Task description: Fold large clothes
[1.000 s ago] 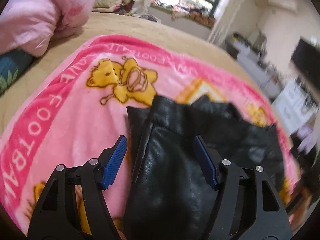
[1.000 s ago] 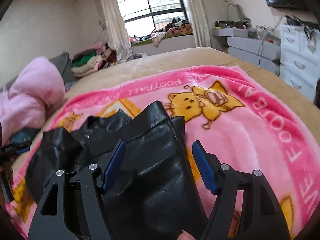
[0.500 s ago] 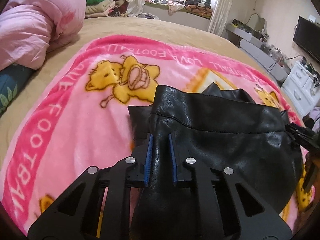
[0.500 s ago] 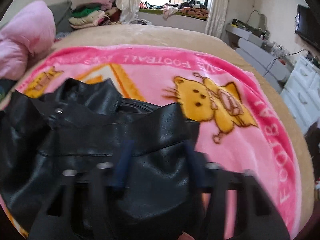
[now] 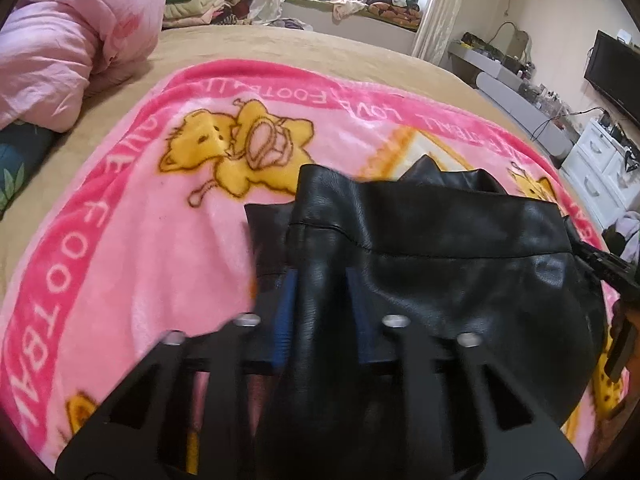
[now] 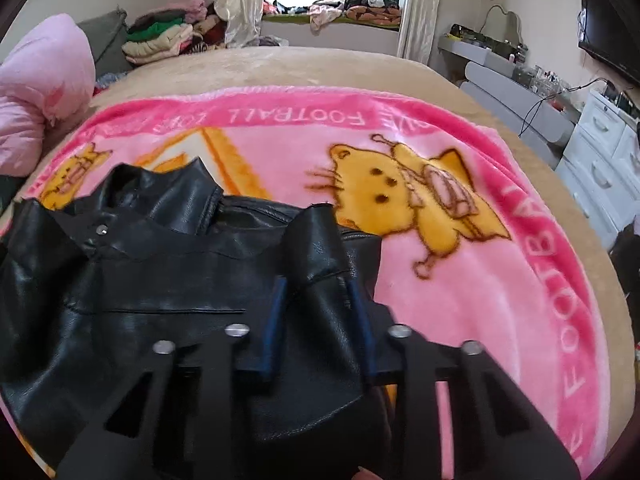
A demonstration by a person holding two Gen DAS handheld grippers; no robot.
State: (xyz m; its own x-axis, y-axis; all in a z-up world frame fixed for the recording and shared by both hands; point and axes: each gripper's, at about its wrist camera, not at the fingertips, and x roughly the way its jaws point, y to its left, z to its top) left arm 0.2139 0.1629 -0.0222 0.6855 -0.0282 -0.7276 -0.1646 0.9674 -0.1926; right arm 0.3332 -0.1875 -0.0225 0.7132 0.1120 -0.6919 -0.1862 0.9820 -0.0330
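Left wrist view: my left gripper (image 5: 320, 304) is clamped on a bunched edge of the black jacket (image 5: 440, 288), which lies on the pink blanket (image 5: 120, 248) on the bed. My right gripper (image 6: 318, 316) pinches the matching edge on the other side, so I judge both ends can travel together and the fold stays even.

1 jacket (image 6: 168, 280) is seen on 1 blanket (image 6: 500, 288), on which 3 cats are printed across the two views: 1 (image 5: 240, 144), another (image 5: 536, 192) partly hidden, and 1 (image 6: 408, 196). 2 grippers are counted, left (image 5: 320, 292) and right (image 6: 316, 304). 1 quilt (image 5: 68, 52) and 1 television (image 5: 612, 72) are shown.
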